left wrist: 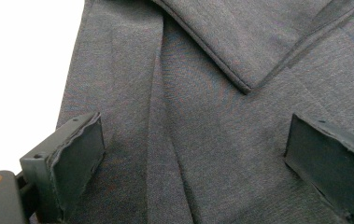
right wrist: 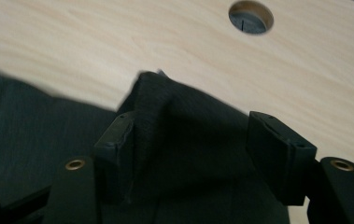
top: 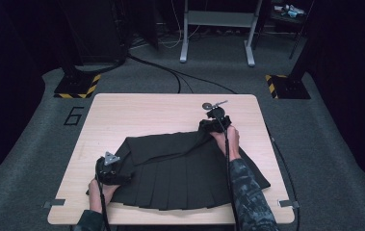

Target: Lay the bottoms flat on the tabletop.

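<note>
A black pleated skirt [top: 185,168] lies spread on the light wooden table [top: 136,113]. At the skirt's near left corner my left gripper [top: 122,174] stands open; in the left gripper view its jaws are wide apart [left wrist: 193,144] just over the grey-black cloth [left wrist: 202,84], where a folded hem crosses. My right gripper [top: 210,126] is at the skirt's far right corner. In the right gripper view a raised ridge of cloth [right wrist: 153,93] stands between the jaws [right wrist: 191,140]. It lies against one pad [right wrist: 118,140], while the other pad [right wrist: 272,149] is clear of it.
A round hole [right wrist: 251,17] in the tabletop lies just beyond the right gripper. The table's far half is bare wood. Behind the table are grey carpet, black cables [top: 170,72], a metal frame [top: 216,33] and two yellow-black striped bases [top: 76,86].
</note>
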